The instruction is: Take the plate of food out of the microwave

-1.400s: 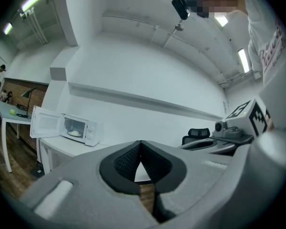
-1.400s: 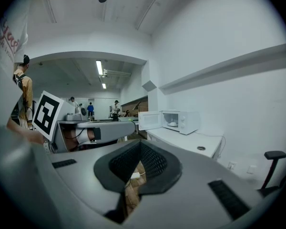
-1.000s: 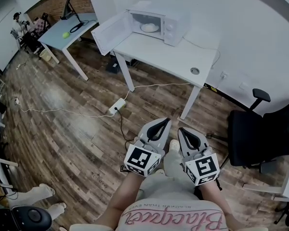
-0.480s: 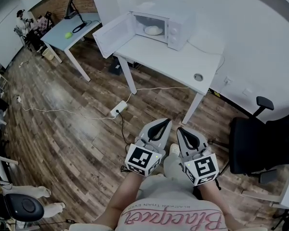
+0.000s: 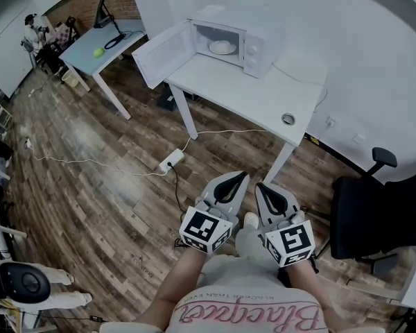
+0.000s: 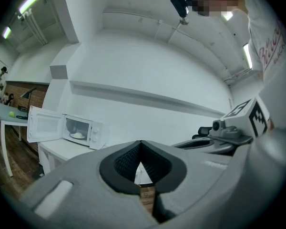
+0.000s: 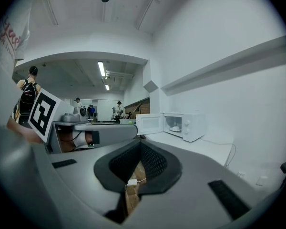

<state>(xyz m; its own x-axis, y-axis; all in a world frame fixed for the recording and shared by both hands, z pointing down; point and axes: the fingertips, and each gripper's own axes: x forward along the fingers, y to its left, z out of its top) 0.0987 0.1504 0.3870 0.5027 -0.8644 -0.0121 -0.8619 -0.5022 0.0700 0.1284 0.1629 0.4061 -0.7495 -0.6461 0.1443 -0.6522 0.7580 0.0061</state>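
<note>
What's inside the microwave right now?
Door open, the microwave holds a white plate with a pale mound of food. The food's kind is too small to tell; the plate covers the cavity floor beneath.

White microwave (image 5: 255,44), white table (image 5: 253,94) — brown plank floor (image 5: 90,186)

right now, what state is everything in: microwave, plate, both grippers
microwave: on the table, cavity exposed
door: swung wide open
plate: inside the microwave, food on it, not yet taken out
left gripper: shut, empty, well short of the table
right gripper: shut, empty, beside the left one
</note>
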